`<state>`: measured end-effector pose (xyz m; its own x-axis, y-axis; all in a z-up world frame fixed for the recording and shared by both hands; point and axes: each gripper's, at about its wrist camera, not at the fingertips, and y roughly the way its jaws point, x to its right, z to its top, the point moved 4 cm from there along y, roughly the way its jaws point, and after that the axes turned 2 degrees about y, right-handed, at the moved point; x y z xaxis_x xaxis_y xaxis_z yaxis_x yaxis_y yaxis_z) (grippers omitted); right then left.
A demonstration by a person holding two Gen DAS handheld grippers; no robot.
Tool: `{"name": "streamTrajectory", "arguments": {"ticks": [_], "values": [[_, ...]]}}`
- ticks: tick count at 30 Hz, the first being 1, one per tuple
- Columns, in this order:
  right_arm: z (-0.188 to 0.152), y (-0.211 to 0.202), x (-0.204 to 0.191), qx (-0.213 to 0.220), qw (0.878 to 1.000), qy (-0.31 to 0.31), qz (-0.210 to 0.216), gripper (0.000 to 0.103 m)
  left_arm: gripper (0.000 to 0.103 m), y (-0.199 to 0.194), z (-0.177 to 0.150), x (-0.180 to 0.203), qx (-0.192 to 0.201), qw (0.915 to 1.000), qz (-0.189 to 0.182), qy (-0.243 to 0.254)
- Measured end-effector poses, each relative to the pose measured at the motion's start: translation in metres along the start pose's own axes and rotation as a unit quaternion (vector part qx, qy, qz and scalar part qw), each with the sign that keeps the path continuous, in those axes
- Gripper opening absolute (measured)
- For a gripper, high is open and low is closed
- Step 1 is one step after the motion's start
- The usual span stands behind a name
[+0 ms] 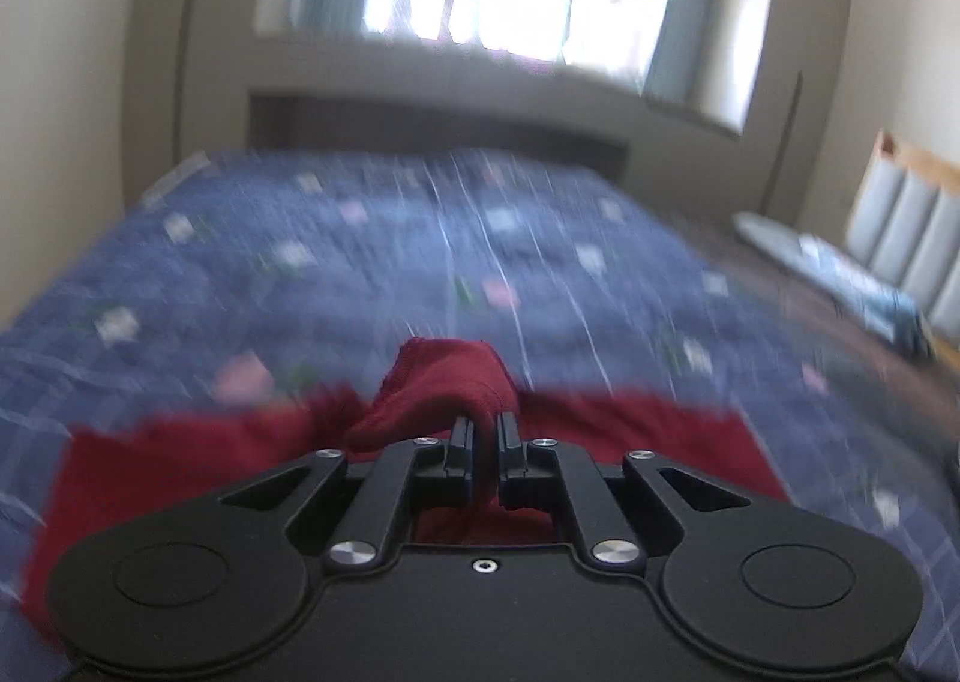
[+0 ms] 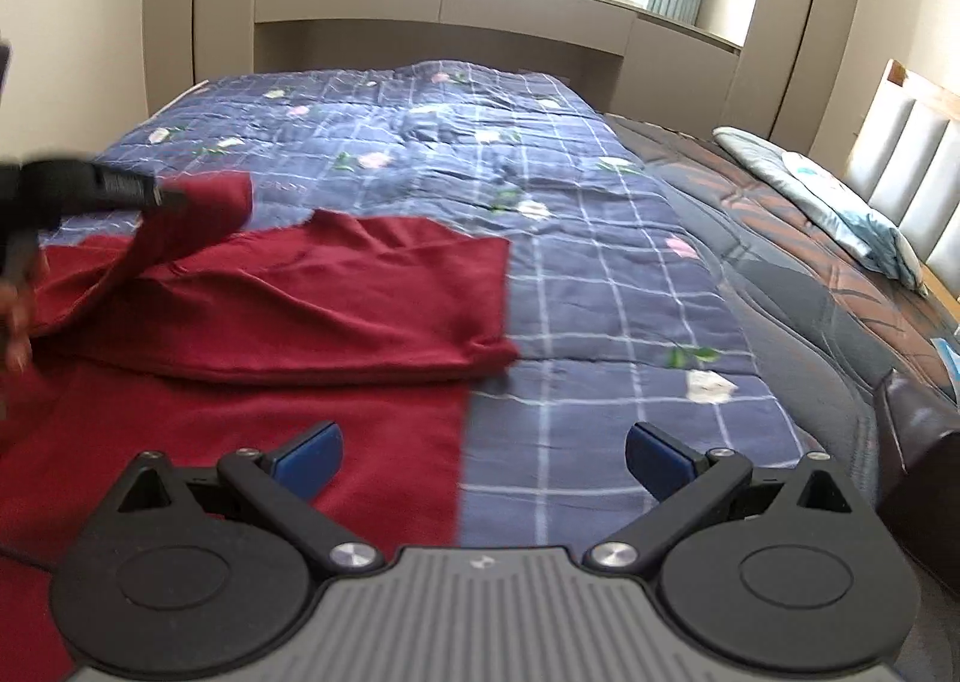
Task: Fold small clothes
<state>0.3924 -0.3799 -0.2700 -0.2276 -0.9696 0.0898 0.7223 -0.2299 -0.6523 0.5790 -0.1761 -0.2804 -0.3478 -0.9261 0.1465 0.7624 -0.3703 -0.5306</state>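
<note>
— Looking at the dark red knit garment [image 2: 288, 310] on the blue checked quilt [image 2: 600, 274]: which tongs are nearer?
— The left gripper [image 1: 485, 430], clamped on a raised corner at the far left. The right gripper [image 2: 483, 457] hovers empty, jaws wide, over the near right edge; the fold runs left to right.

No readable text, label or number anywhere.

L gripper [image 1: 483, 430] matte black, silver screws; R gripper [image 2: 483, 457] black w/ blue fingers [image 2: 312, 457], ribbed grey base.
</note>
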Motion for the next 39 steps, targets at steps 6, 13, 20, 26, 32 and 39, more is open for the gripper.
{"name": "streamTrajectory", "arguments": {"ticks": [6,13,20,26,32,39], "values": [[-0.013,0.011,0.018,-0.021,1.0,0.003,0.006,0.103,0.026,0.004,-0.032,0.009,-0.055,0.9981,-0.026,-0.009],[0.001,0.034,0.006,-0.024,0.999,0.008,0.044,0.103,0.071,-0.024,-0.033,-0.001,-0.081,0.9952,-0.033,-0.045],[0.034,0.074,-0.045,-0.022,0.992,0.006,0.121,0.103,0.093,-0.059,-0.031,-0.057,-0.085,0.9903,0.044,-0.101],[0.066,0.103,-0.11,-0.006,0.987,-0.017,0.16,0.099,0.098,-0.082,-0.034,-0.146,-0.076,0.9694,0.167,-0.163],[0.078,0.128,-0.151,0.0,0.989,-0.049,0.136,0.077,0.096,-0.075,-0.04,-0.217,-0.097,0.9533,0.186,-0.218],[0.074,0.133,-0.147,0.002,0.994,-0.03,0.105,0.004,0.094,-0.066,-0.044,-0.238,-0.11,0.9488,0.152,-0.255]]}}
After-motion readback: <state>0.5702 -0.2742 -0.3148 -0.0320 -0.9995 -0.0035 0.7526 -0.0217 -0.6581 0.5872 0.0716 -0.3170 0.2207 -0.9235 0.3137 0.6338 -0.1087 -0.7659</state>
